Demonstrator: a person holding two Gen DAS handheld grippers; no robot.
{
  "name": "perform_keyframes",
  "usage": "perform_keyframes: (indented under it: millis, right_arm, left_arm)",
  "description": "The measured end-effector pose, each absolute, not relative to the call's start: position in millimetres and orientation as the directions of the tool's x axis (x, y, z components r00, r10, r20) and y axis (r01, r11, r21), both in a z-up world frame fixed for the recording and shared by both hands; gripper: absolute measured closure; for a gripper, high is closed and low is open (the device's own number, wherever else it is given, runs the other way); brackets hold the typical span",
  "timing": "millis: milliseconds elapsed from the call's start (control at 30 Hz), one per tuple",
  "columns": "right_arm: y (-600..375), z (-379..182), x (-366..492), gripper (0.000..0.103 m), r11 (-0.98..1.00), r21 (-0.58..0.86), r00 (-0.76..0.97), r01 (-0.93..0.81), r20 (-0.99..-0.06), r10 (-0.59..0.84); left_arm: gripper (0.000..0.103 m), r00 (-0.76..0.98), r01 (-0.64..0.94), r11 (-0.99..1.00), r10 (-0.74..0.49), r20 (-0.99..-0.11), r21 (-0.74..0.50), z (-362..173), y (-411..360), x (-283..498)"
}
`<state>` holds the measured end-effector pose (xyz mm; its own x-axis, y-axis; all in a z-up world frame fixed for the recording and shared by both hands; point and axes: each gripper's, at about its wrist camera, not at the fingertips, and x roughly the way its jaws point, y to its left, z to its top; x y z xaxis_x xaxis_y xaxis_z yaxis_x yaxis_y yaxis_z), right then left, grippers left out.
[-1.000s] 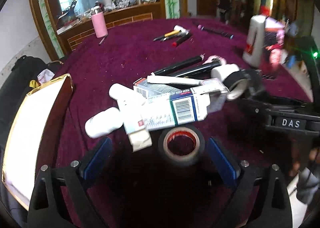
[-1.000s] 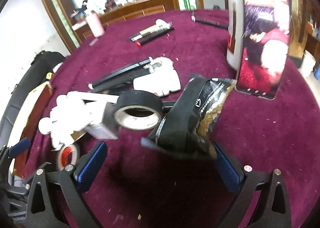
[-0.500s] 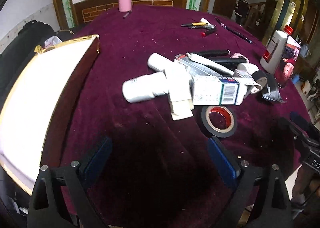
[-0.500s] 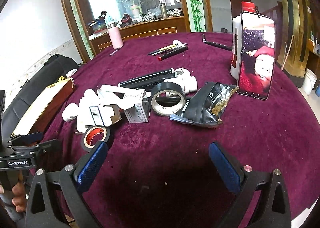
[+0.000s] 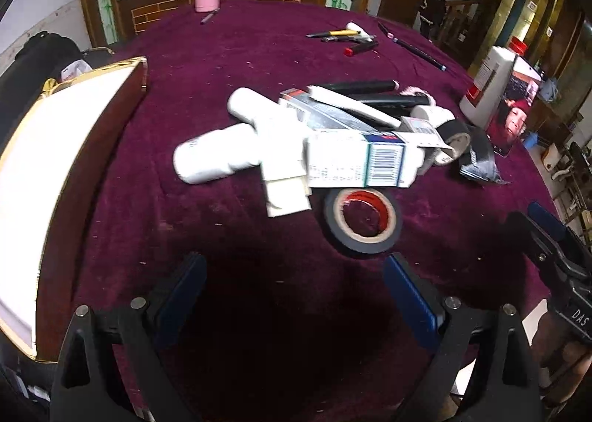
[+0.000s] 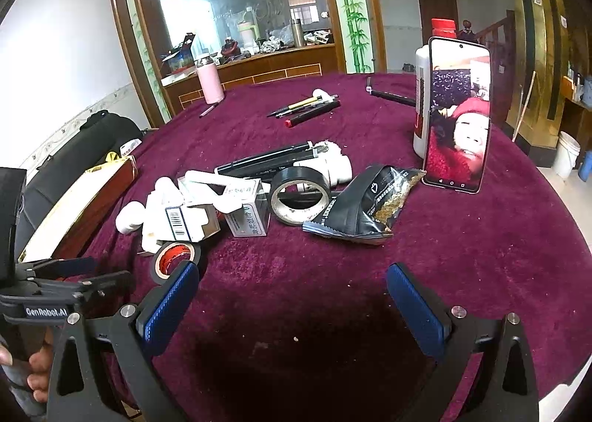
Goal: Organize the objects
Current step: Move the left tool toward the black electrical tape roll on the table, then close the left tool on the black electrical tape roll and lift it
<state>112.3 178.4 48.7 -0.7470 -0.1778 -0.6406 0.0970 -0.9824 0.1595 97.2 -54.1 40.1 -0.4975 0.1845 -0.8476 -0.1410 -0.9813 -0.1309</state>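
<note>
both my tongs wide and empty, held back at the near edge of the purple table [image 6: 462, 237].

my left gripper [image 5: 296, 285] hangs low over bare cloth, blue pads far apart, with the red-cored tape roll [image 5: 364, 220] just ahead of it; my right gripper [image 6: 292, 296] sits level beside it, just as wide, gripping nothing. the heap lies mid-table: white bottle [image 5: 218, 159] on its side, barcoded carton [image 5: 360, 163] partly across the other boxes, black tape roll [image 6: 299, 197] touching the black foil packet [image 6: 364, 205]. a phone [image 6: 457, 118] stands upright against a red-capped white bottle [image 5: 490, 83], which hides behind it in the right view. the gold-trimmed box [image 5: 55, 177] at my left is cut off by the frame and glares white, so i cannot tell its contents. the carton print is blurred.
</note>
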Motion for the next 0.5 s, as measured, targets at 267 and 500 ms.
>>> perform_keyframes:
  millis: [267, 500]
  right_arm:
    - [188, 48, 114, 0.0, -0.984, 0.168, -0.75, 0.067, -0.642, -0.161]
    - [194, 48, 115, 0.0, -0.983, 0.178, -0.752, 0.053, -0.64, -0.156]
  left_arm:
    - [0.025, -0.451, -0.251, -0.957, 0.249, -0.857, -0.145, 30, -12, 94]
    - [0.025, -0.446, -0.234, -0.965, 0.215, -0.869, -0.119, 16, 1, 77]
